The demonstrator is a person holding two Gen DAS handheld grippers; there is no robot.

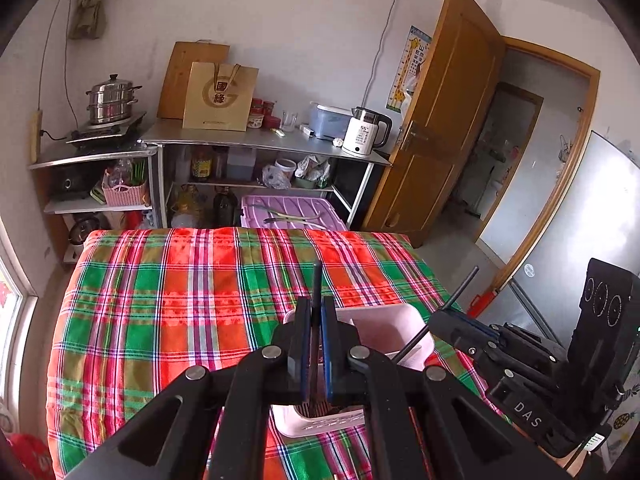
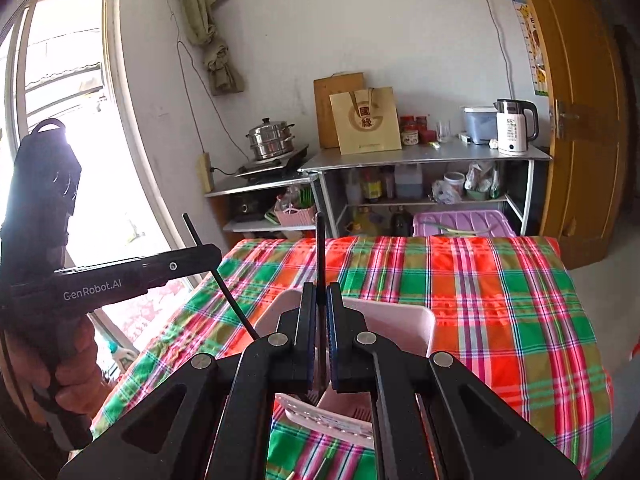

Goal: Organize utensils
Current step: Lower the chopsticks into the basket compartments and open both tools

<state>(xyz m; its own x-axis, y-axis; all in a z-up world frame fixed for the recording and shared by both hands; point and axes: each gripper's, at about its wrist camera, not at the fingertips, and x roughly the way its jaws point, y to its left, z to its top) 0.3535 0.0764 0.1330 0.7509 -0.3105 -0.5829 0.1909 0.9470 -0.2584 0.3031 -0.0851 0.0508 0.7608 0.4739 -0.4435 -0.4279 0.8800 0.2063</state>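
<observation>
A pink plastic utensil holder (image 1: 384, 328) stands on the plaid tablecloth (image 1: 180, 292), just under both grippers; it also shows in the right wrist view (image 2: 400, 324). My left gripper (image 1: 316, 308) is shut on a black chopstick (image 1: 317, 280) that stands upright over the holder. My right gripper (image 2: 319, 296) is shut on another black chopstick (image 2: 320, 240), also upright over the holder. In the left wrist view the right gripper (image 1: 444, 316) sits at the right with its chopstick (image 1: 460, 288) slanting into the holder. In the right wrist view the left gripper (image 2: 212, 256) is at the left with its chopstick (image 2: 232, 296).
Beyond the table's far edge stand metal shelves (image 1: 256, 140) with a steamer pot (image 1: 112, 100), a paper bag (image 1: 220, 96) and a kettle (image 1: 366, 130). A purple bin lid (image 1: 292, 212) lies behind the table. A wooden door (image 1: 444, 120) stands open at the right, a window (image 2: 68, 120) at the left.
</observation>
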